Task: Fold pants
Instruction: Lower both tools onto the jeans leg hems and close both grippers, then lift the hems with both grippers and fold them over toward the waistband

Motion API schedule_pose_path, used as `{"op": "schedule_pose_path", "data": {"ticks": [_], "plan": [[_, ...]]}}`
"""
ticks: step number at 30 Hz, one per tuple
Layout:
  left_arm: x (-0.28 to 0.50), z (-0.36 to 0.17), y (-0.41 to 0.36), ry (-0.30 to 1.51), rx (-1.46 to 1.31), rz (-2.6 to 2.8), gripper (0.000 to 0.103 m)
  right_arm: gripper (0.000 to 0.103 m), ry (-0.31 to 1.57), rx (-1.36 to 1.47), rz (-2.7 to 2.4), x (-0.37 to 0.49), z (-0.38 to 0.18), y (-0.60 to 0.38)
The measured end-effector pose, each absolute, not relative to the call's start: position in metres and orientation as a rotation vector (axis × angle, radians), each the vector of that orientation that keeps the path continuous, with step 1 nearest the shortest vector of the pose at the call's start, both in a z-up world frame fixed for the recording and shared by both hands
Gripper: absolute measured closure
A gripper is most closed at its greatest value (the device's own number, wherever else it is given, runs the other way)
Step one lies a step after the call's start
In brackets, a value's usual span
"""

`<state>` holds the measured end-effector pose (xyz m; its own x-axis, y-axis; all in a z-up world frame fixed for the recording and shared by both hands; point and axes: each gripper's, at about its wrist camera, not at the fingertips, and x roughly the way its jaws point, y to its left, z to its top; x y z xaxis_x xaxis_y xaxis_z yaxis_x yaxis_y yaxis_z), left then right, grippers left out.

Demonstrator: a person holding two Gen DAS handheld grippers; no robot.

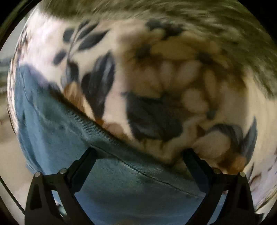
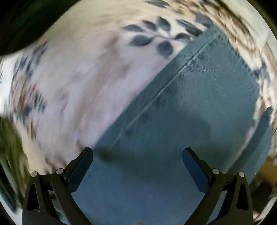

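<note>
Blue denim pants (image 1: 57, 124) lie flat on a white bedspread (image 1: 173, 77) printed with dark leaves and tan flowers. In the left wrist view a stitched seam edge of the pants runs diagonally between my fingers. My left gripper (image 1: 140, 154) is open, hovering close over that edge with nothing between its fingers. In the right wrist view the pants (image 2: 199, 103) fill the lower right, with a seam running up to a hem at the top right. My right gripper (image 2: 138, 152) is open above the denim, holding nothing. Both views are motion-blurred.
The floral bedspread (image 2: 77, 77) spreads left of the pants in the right wrist view. A green-grey fuzzy surface (image 1: 190, 15) lies beyond the bedspread at the top of the left wrist view. A dark shape (image 2: 22, 22) fills the top left corner.
</note>
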<state>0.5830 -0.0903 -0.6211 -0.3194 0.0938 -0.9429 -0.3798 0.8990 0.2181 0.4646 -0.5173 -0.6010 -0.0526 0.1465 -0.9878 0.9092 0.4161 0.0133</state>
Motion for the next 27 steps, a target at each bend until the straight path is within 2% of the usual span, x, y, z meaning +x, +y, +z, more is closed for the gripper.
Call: {"op": "schedule_pose_path", "data": {"ticks": [2, 3, 4, 5, 6, 7, 8, 10, 12, 13, 15, 16, 23, 24, 27], "plan": [[0.579, -0.612, -0.089, 1.812, -0.238, 0.482, 0.002, 0.0, 1.506, 1.04, -0.851, 0.463, -0.613, -0.525], [0.576, -0.605, -0.089, 1.788, -0.248, 0.471, 0.011, 0.0, 1.511, 1.061, -0.858, 0.463, -0.617, -0.527], [0.572, -0.599, -0.088, 1.767, -0.254, 0.469, 0.027, 0.001, 1.514, 1.071, -0.863, 0.464, -0.619, -0.527], [0.569, -0.59, -0.087, 1.743, -0.255, 0.468, 0.038, 0.003, 1.522, 1.071, -0.869, 0.465, -0.62, -0.525], [0.565, -0.578, -0.086, 1.716, -0.257, 0.472, 0.062, 0.008, 1.53, 1.067, -0.871, 0.467, -0.62, -0.524], [0.563, -0.57, -0.085, 1.7, -0.259, 0.476, 0.093, 0.01, 1.535, 1.066, -0.871, 0.468, -0.62, -0.523], [0.561, -0.56, -0.084, 1.681, -0.278, 0.468, 0.099, 0.017, 1.537, 1.068, -0.87, 0.468, -0.62, -0.522], [0.554, -0.541, -0.082, 1.65, -0.318, 0.444, 0.1, 0.028, 1.525, 1.08, -0.858, 0.47, -0.618, -0.521], [0.547, -0.526, -0.08, 1.625, -0.324, 0.419, 0.1, 0.05, 1.506, 1.074, -0.832, 0.474, -0.611, -0.517], [0.542, -0.516, -0.082, 1.613, -0.32, 0.408, 0.101, 0.056, 1.498, 1.066, -0.815, 0.475, -0.608, -0.514], [0.53, -0.496, -0.084, 1.582, -0.31, 0.385, 0.101, 0.089, 1.482, 1.073, -0.771, 0.474, -0.602, -0.51], [0.524, -0.483, -0.086, 1.558, -0.3, 0.371, 0.101, 0.094, 1.471, 1.078, -0.75, 0.473, -0.596, -0.507], [0.456, -0.4, -0.085, 1.42, -0.292, 0.314, 0.101, 0.095, 1.38, 1.022, -0.649, 0.447, -0.538, -0.481], [0.439, -0.396, -0.081, 1.408, -0.295, 0.312, 0.101, 0.095, 1.367, 1.013, -0.628, 0.439, -0.53, -0.479], [0.41, -0.428, -0.058, 1.388, -0.337, 0.32, 0.101, 0.095, 1.35, 0.993, -0.58, 0.399, -0.512, -0.485]]}}
